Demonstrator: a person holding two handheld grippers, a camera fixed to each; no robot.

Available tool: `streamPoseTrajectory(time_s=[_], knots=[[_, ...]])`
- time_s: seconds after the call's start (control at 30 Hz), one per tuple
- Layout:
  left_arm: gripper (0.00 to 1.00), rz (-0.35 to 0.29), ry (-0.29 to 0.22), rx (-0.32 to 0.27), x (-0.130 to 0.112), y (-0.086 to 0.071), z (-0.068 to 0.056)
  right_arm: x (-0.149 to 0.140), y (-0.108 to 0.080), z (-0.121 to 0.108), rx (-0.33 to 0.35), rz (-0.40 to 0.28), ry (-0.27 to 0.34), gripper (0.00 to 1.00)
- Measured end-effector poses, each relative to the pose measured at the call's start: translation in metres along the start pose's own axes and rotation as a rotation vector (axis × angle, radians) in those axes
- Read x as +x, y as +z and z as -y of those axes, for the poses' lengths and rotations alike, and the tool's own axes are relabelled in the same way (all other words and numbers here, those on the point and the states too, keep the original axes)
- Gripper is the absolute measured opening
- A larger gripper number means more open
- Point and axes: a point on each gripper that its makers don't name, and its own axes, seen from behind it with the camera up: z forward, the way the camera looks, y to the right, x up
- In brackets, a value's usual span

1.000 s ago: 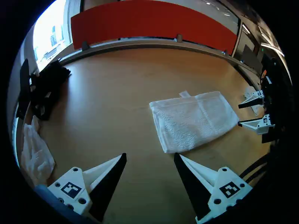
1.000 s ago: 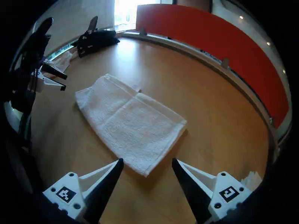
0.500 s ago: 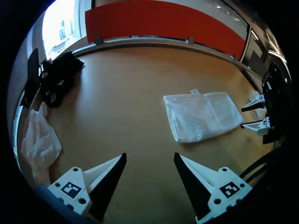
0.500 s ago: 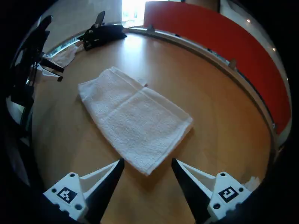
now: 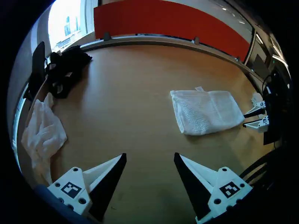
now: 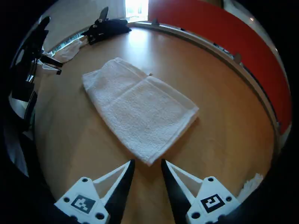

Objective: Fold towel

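Held right gripper [image 6: 147, 163] part-open, empty, at near corner of folded towel [image 6: 140, 112], left gripper [image 5: 149, 155] spread wide, well apart. Likely needed low pinch catching every layer.

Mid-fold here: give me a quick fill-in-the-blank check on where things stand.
The folded white terry towel lies flat on the ___ table. The right tongs aim at its nearest ___. The left tongs are wide ___, gripping nothing. The long partition panel behind the table is ___.
Missing: wooden; corner; open; red.
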Motion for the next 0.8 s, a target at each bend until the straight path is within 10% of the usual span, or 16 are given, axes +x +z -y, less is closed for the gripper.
streamPoseTrajectory(time_s=[0.8], knots=[[0.94, 0.01, 0.004, 0.006, -0.0078, -0.0046, 0.0012, 0.0078, -0.001, -0.001, 0.018, -0.015, -0.004, 0.05]])
